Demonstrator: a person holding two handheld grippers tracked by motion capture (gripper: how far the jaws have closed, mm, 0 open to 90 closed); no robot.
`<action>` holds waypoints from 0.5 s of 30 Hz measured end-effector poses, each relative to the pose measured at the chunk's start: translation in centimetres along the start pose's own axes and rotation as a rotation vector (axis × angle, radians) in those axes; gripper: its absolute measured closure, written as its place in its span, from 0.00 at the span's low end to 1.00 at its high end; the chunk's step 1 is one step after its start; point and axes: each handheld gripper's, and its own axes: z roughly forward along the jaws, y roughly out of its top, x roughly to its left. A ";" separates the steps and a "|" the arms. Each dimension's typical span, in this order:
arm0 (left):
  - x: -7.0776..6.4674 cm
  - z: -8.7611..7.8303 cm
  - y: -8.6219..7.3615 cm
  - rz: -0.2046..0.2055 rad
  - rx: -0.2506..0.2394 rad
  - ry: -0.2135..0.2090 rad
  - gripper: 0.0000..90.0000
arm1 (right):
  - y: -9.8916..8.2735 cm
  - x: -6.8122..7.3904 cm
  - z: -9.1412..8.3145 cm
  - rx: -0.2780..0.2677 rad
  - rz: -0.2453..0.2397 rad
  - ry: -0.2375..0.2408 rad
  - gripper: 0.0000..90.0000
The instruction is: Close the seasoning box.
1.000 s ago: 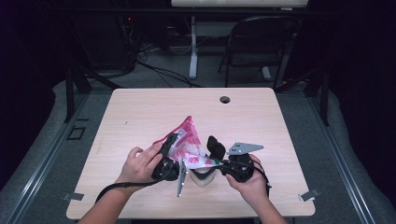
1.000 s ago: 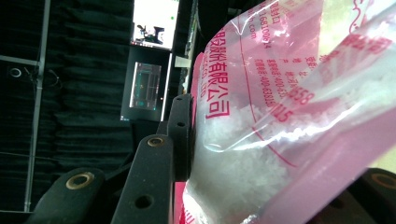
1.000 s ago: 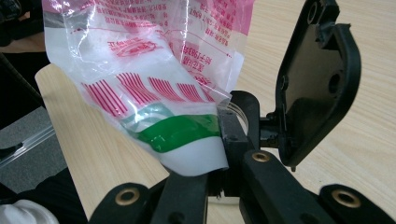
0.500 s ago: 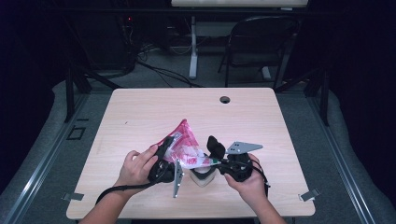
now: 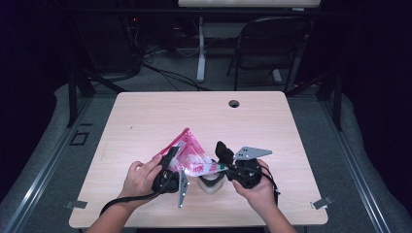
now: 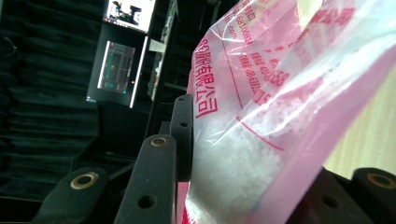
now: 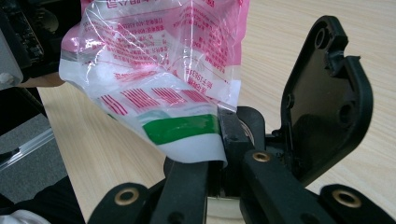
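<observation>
Hands come first: your left hand (image 5: 141,177) holds the left hand-held gripper (image 5: 171,162) low on the table (image 5: 145,116), and its jaws have just been closing a little with the pink plastic bag (image 5: 187,153) between them. In the left gripper view the bag (image 6: 261,116) lies against one black jaw, so it looks like a soft pinch on the bag's side. The bag sits in the middle, near your edge of the table, stretched between both tools. Over on the right, the right hand-held gripper (image 5: 221,165) is squeezed tight on the bag's white bottom edge (image 7: 187,140). I think you are at the step of holding the bag up and pulling it open, maybe over the little white cup (image 5: 211,183) below it. Next, you likely need a firm left pinch before you pull. The left gripper view shows white grains inside the bag; the high view shows the cup and both your hands.
</observation>
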 end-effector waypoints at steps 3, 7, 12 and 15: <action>-0.3 0.0 -0.1 -0.006 0.004 -0.012 0.81 | 0.0 0.1 0.1 -0.005 0.000 -0.003 1.00; -0.6 0.1 -0.3 -0.018 0.007 -0.026 0.81 | 0.0 0.1 0.1 -0.005 0.000 -0.003 1.00; -1.0 0.2 -0.7 -0.043 0.014 -0.051 0.81 | 0.0 0.2 0.2 -0.009 -0.004 -0.003 0.99; -1.2 0.2 -0.8 -0.043 0.020 -0.059 0.81 | 0.0 0.3 0.2 -0.007 -0.009 -0.006 0.99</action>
